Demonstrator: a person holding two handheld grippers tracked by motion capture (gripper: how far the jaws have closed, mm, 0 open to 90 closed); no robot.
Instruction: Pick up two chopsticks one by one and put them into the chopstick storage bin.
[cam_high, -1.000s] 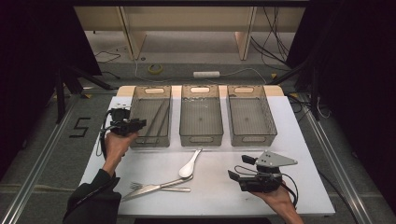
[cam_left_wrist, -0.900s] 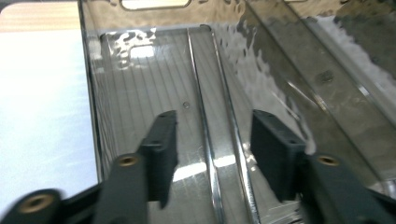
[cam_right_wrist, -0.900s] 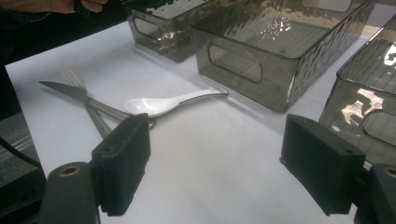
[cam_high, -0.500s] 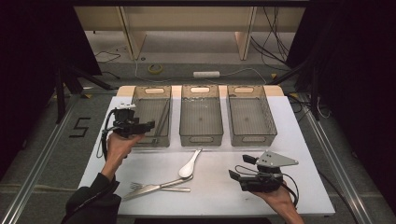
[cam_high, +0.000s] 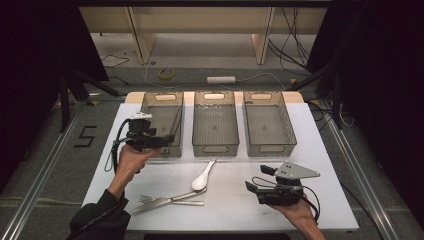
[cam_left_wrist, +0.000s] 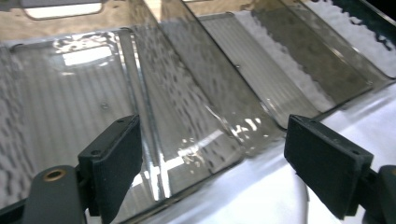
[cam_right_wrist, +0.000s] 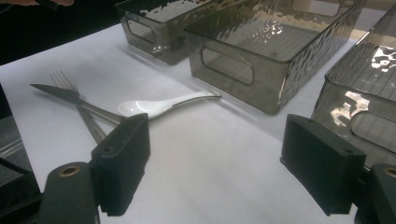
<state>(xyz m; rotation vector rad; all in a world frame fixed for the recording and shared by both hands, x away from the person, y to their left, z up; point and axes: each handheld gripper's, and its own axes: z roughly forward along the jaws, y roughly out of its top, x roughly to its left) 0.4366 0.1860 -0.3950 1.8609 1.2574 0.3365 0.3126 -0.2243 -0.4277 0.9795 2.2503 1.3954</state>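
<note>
Three smoky clear bins stand in a row at the back of the white table (cam_high: 325, 165): the left bin (cam_high: 162, 96), the middle bin (cam_high: 214, 149) and the right bin (cam_high: 270, 149). My left gripper (cam_high: 167, 139) hovers over the left bin's front end. Its jaws have just been opening and stand open (cam_left_wrist: 212, 140) with nothing between them, above that bin's ribbed floor (cam_left_wrist: 70, 107). My right gripper (cam_high: 256, 178) rests open near the front right, pointing at a white spoon (cam_right_wrist: 154, 106), a knife (cam_right_wrist: 60, 93) and a fork (cam_right_wrist: 88, 122).
The spoon (cam_high: 202, 176) lies in front of the middle bin. The knife (cam_high: 172, 199) and the fork (cam_high: 150, 200) lie crossed near the front edge. A cable trails from each gripper. Beyond the table are a grey floor, cables and a tape roll (cam_high: 166, 74).
My left gripper has shifted right and slightly up, over the left bin's front end, and its jaws have spread wider. The right gripper and the cutlery have stayed put.
</note>
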